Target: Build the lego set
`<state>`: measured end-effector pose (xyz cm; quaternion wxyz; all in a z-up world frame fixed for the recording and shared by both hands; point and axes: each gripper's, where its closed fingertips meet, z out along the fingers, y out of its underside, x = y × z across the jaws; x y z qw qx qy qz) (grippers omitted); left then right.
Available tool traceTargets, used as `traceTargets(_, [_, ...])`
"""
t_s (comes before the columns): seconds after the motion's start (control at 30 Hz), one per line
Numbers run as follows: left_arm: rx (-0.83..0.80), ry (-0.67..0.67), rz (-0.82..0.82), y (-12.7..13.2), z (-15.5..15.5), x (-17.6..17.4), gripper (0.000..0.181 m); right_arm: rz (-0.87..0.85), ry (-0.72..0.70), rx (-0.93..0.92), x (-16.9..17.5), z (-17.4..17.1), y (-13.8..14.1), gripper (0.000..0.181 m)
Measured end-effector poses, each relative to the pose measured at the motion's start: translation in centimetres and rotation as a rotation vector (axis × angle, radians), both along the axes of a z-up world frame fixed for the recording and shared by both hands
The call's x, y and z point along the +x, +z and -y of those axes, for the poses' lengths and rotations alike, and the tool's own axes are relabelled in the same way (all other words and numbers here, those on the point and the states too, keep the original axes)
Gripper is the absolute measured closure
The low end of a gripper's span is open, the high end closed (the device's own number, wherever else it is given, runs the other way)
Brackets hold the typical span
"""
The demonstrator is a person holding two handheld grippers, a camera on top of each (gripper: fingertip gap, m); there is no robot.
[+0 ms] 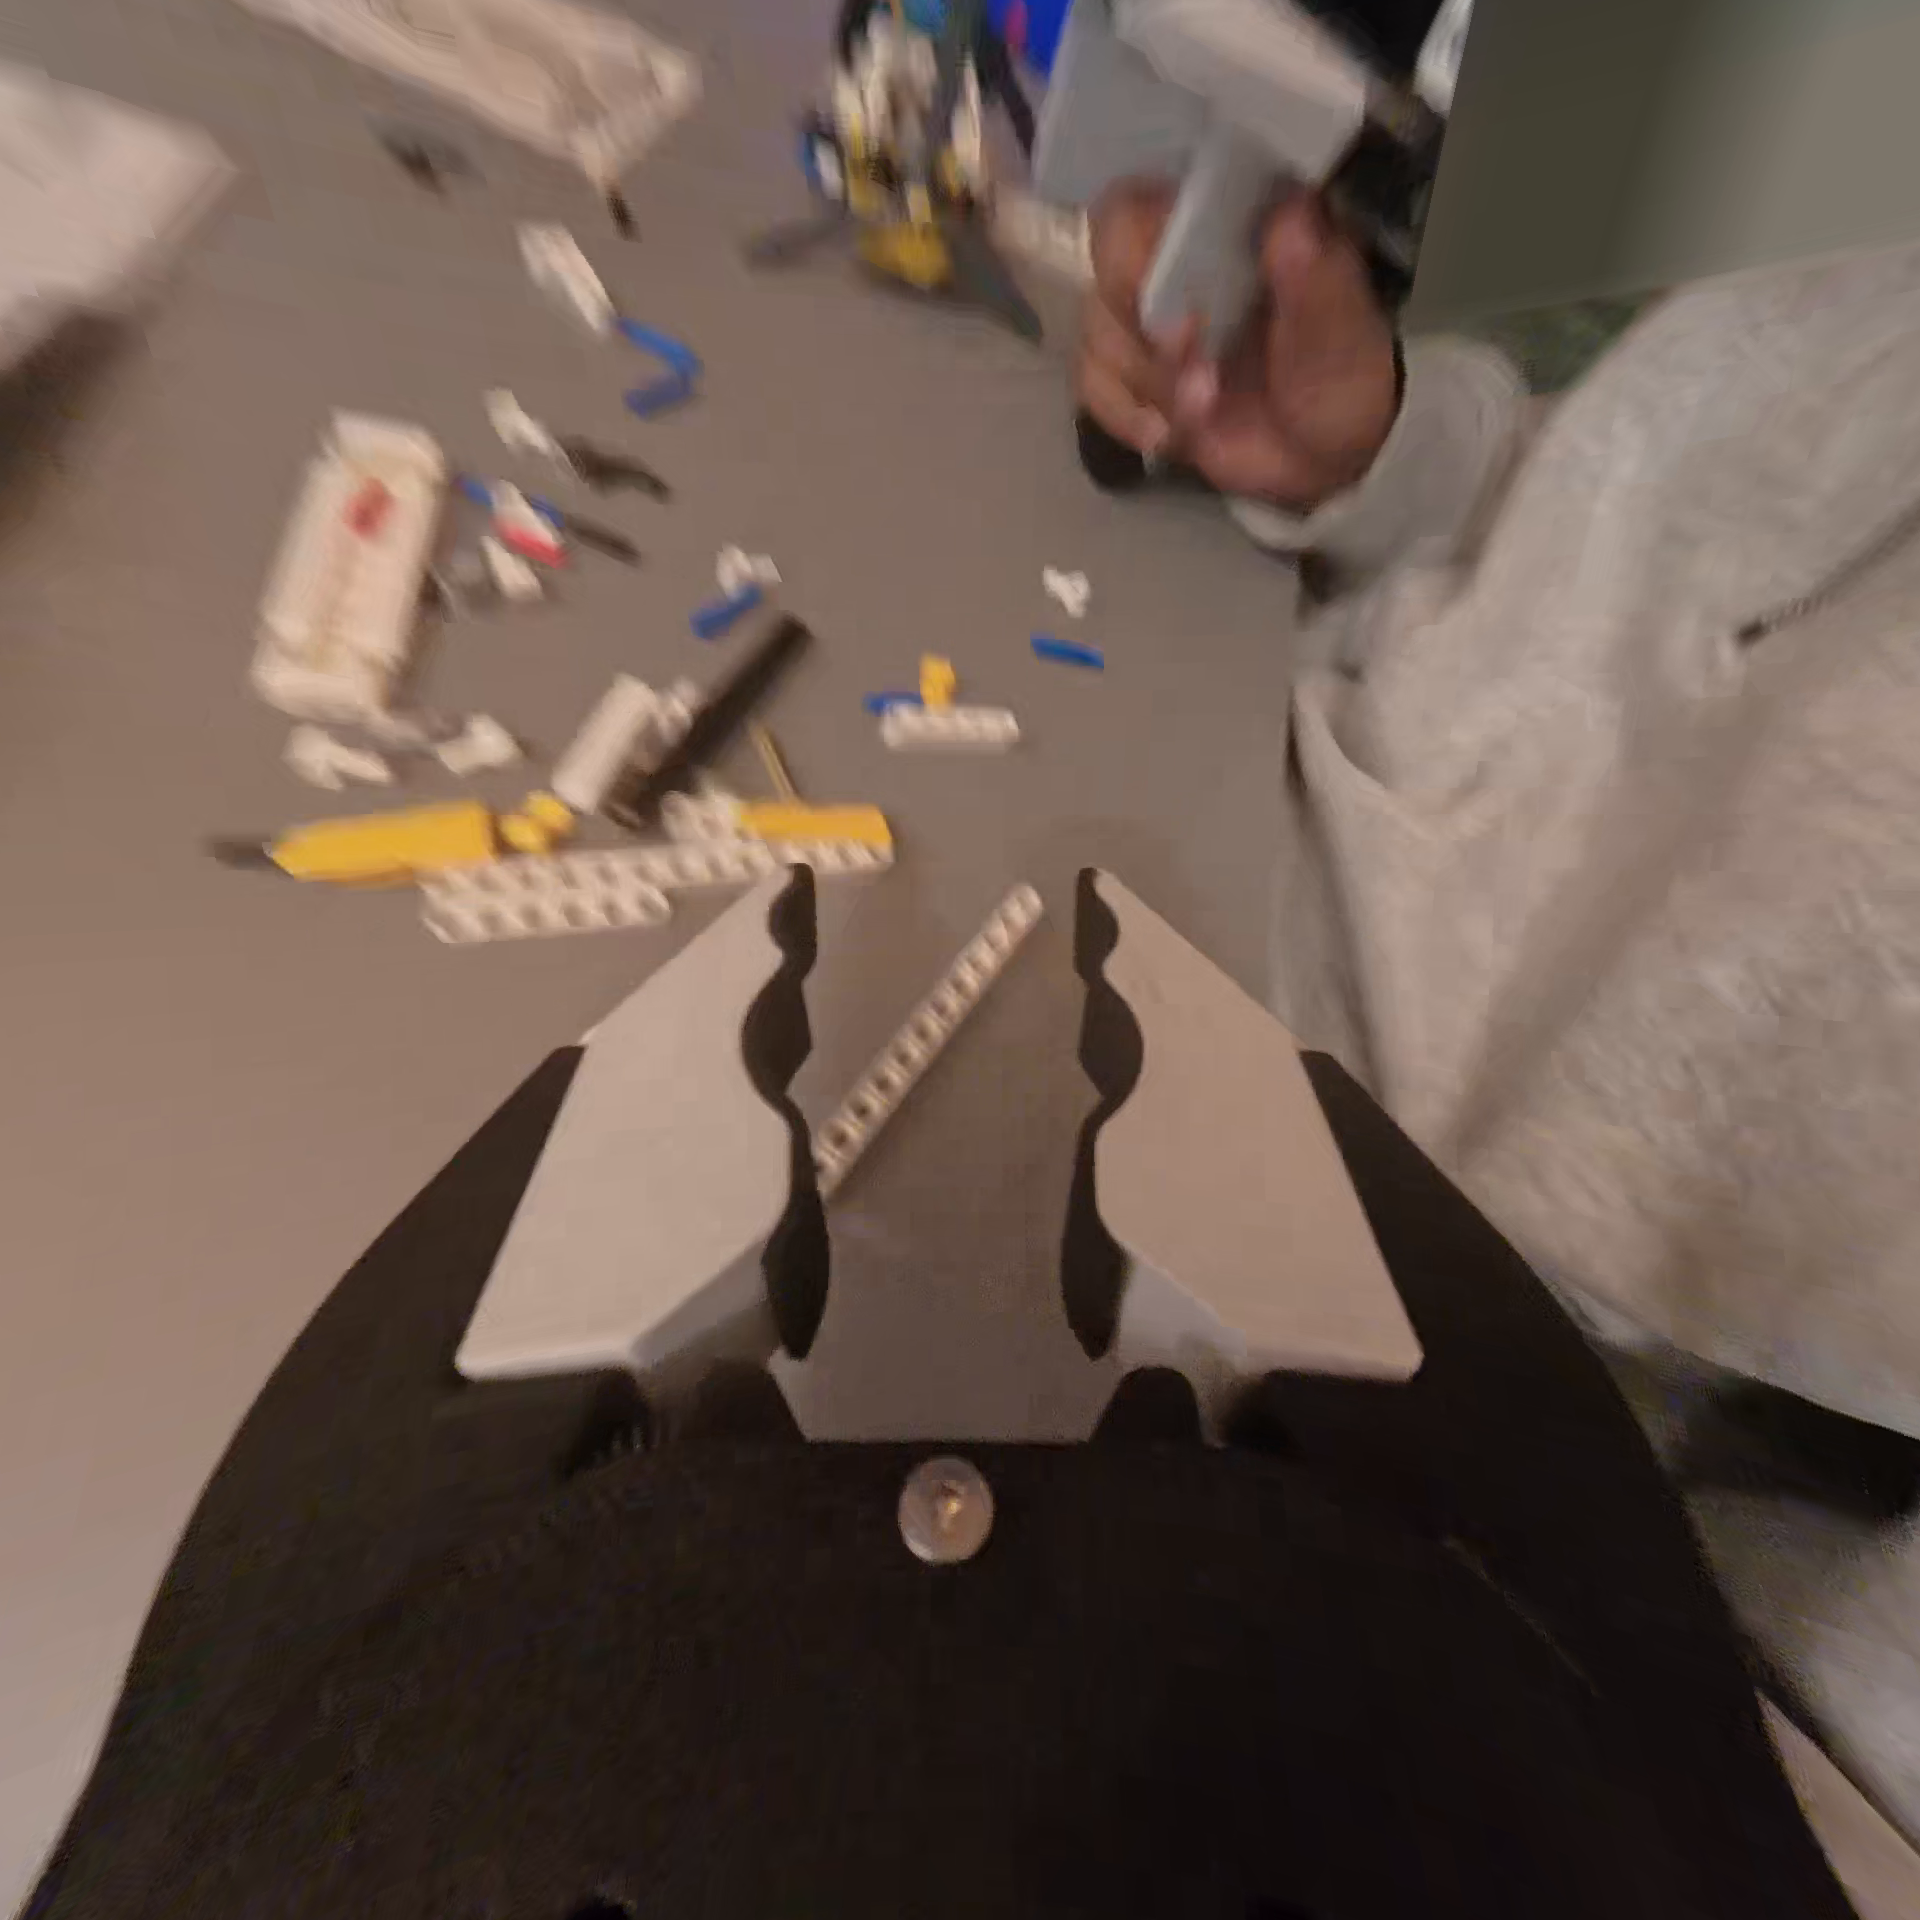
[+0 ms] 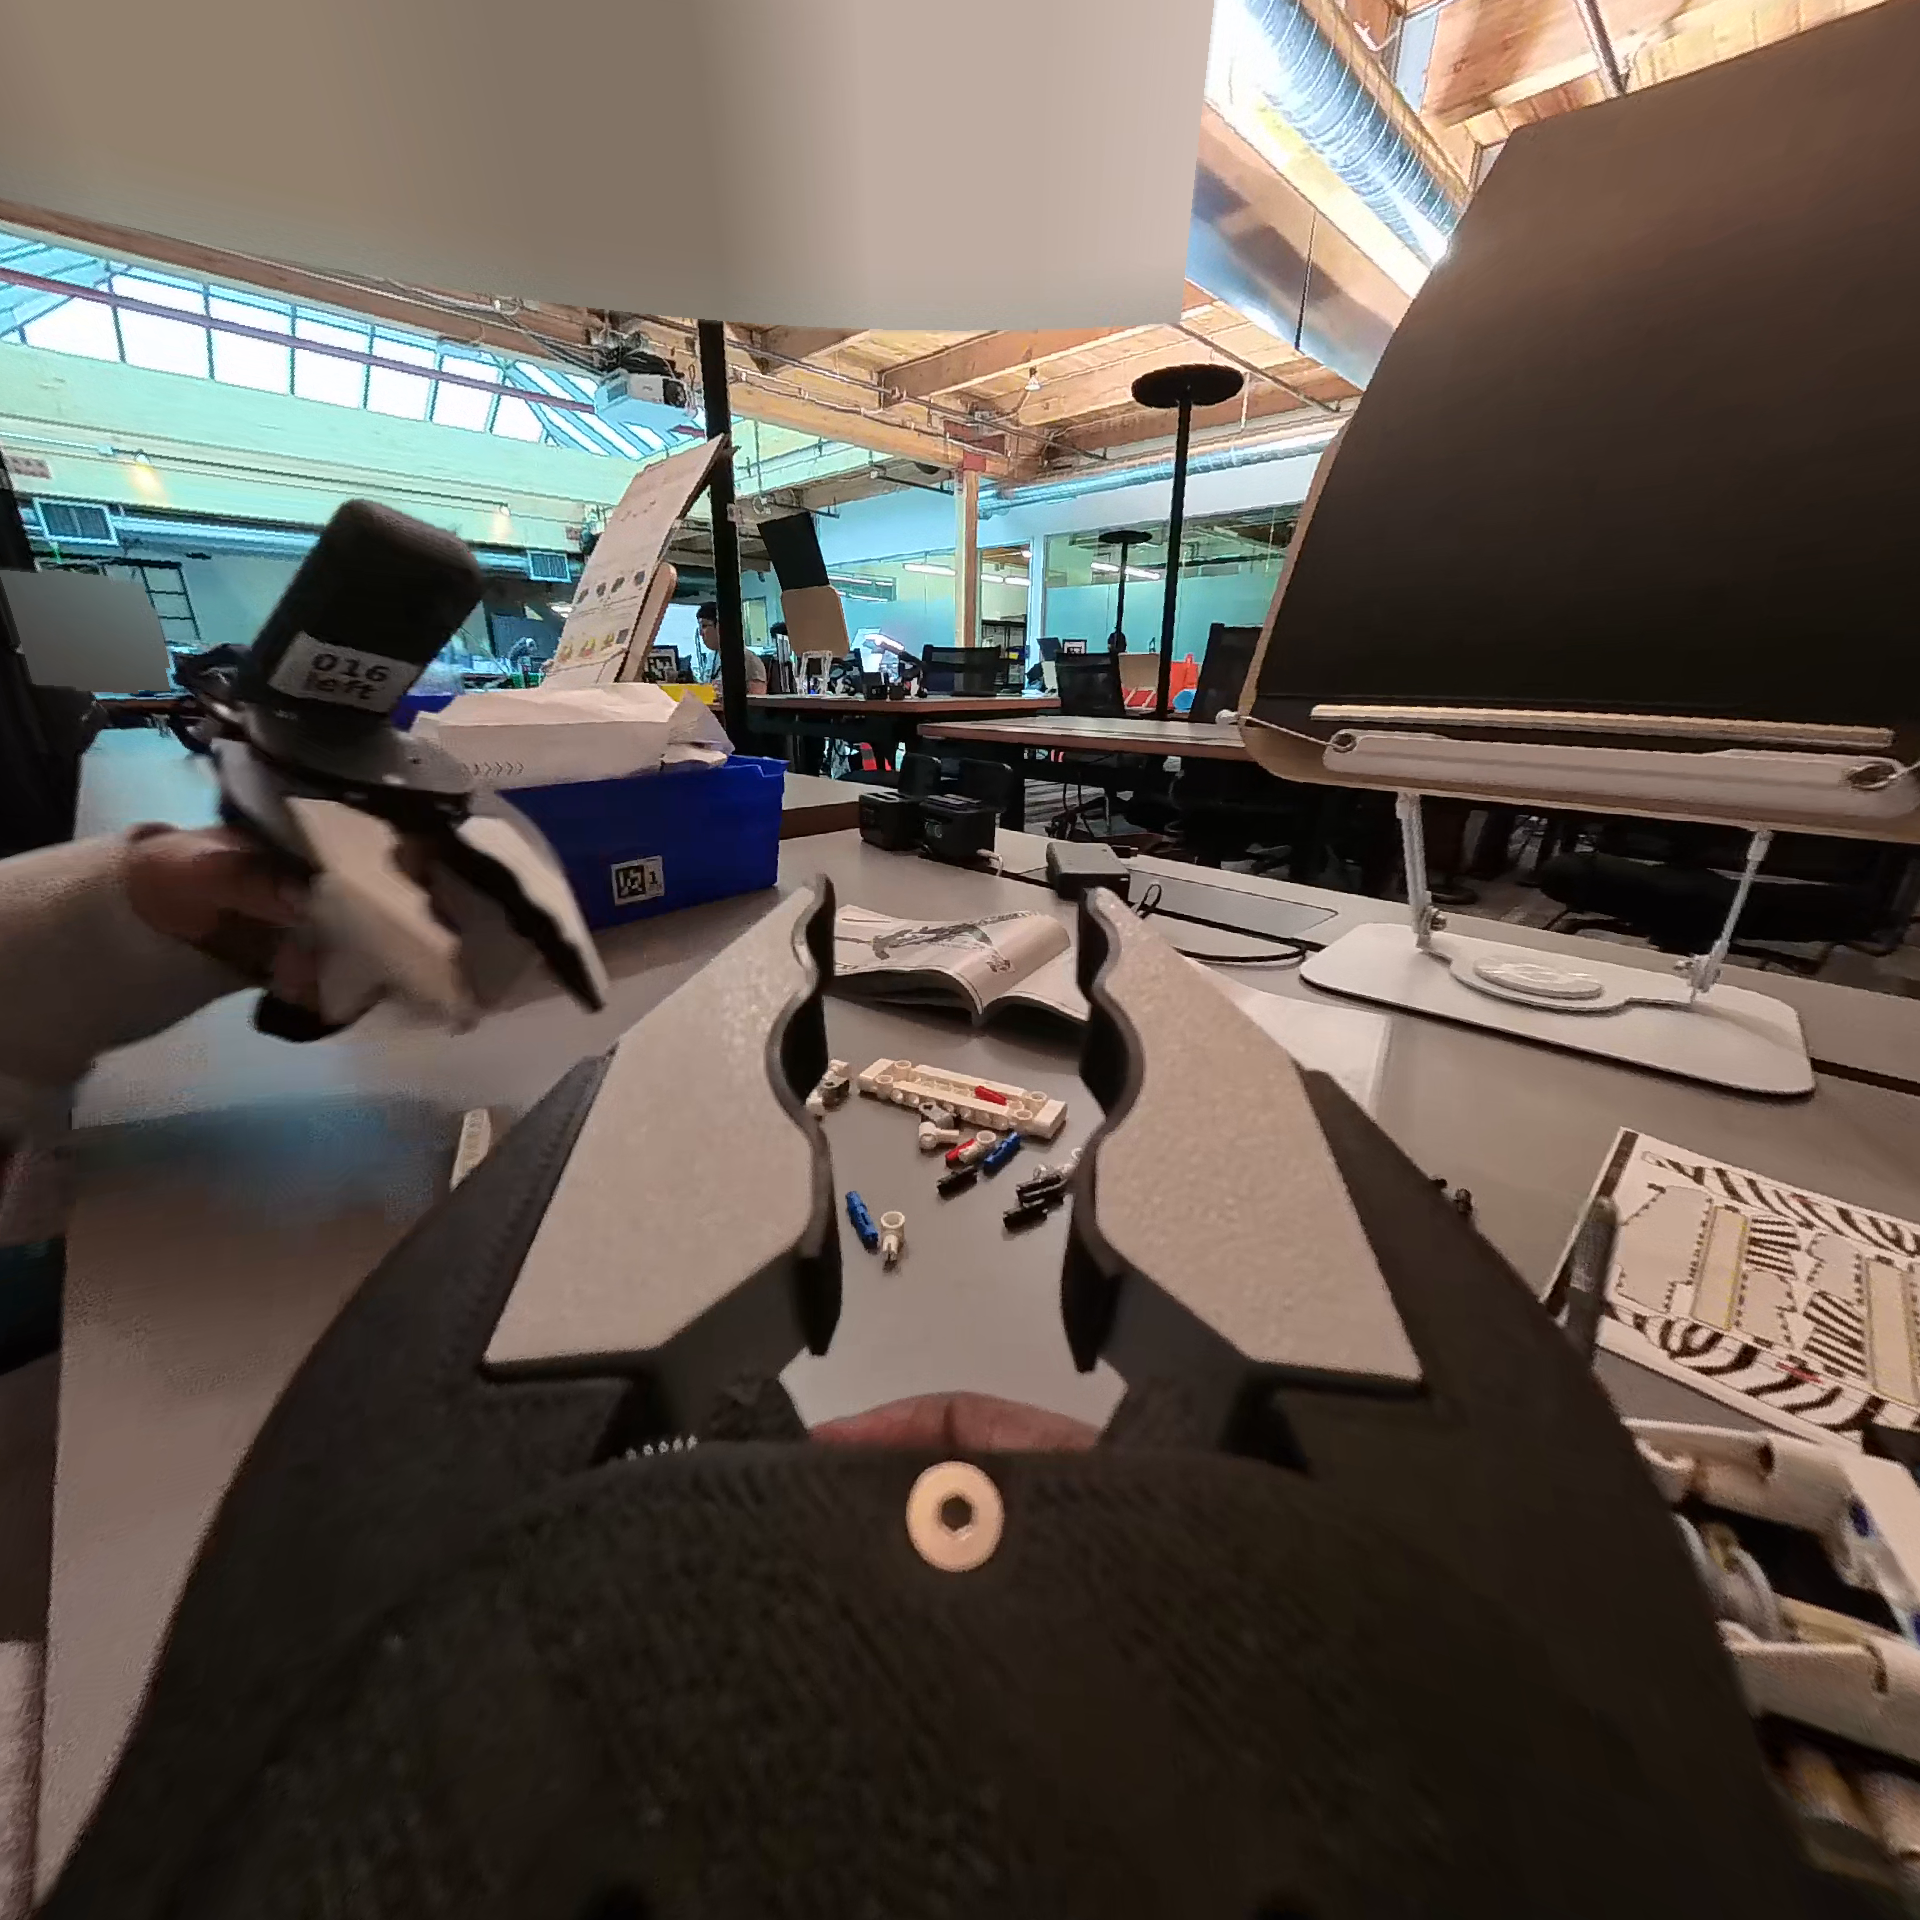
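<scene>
The left gripper (image 1: 940, 883) hung with its jaws released above the grey counter (image 1: 156, 1039), just over a long white beam (image 1: 935, 1029). The right gripper (image 2: 956, 904) also had released jaws, with the small lego pieces (image 2: 966, 1143) lying on the counter beyond them, before the open booklet (image 2: 966, 966).

Open-plan office workshop, rows of desks (image 2: 883, 712), office chairs (image 2: 1081, 681), exposed timber ceiling (image 2: 1039, 364), skylights (image 2: 260, 343)

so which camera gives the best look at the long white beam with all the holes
The left wrist view: the long white beam lies diagonally on the table between the open left hand-held gripper fingers, its holes visible. The right wrist view shows only a blurred white sliver that may be it.
</scene>
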<state>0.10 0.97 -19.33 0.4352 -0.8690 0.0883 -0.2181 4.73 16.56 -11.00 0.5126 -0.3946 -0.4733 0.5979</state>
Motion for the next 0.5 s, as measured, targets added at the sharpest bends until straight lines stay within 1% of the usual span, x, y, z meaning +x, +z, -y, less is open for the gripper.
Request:
traceTargets(0.03, [-0.058, -0.006, -0.007, -1.1, 0.8, 0.5, 0.126, 0.002, -0.001, 0.002, -0.1, 0.0, 0.0, 0.136])
traceTargets(0.13, [-0.137, 0.029, -0.047, -4.0, 1.7, 0.8, 0.127, 0.010, 0.001, 0.006, -0.4, 0.1, -0.1, 0.136])
traceTargets(0.17, [-0.175, 0.046, -0.055, -4.9, 1.7, 0.6, 0.135, 0.010, 0.001, 0.009, -0.4, 0.1, -0.1, 0.136])
traceTargets(0.2, [-0.161, 0.069, -0.058, -4.9, 1.3, 0.2, 0.153, 0.009, 0.000, 0.013, -0.4, 0.2, -0.1, 0.136])
traceTargets(0.23, [-0.173, 0.058, -0.064, -5.2, 1.2, 0.1, 0.167, 0.007, -0.001, 0.017, -0.4, 0.2, -0.1, 0.136])
traceTargets(0.3, [-0.188, 0.018, -0.043, -5.1, 1.1, 0.9, 0.175, 0.003, -0.003, 0.023, -0.4, 0.3, -0.1, 0.136])
traceTargets(0.37, [-0.168, 0.004, -0.054, -4.8, 0.2, 1.6, 0.175, 0.000, -0.004, 0.024, -0.4, 0.2, -0.1, 0.136])
traceTargets(0.5, [0.044, -0.034, -0.090, -2.0, -3.7, 3.8, 0.175, -0.004, -0.003, 0.029, -0.3, 0.3, 0.0, 0.136])
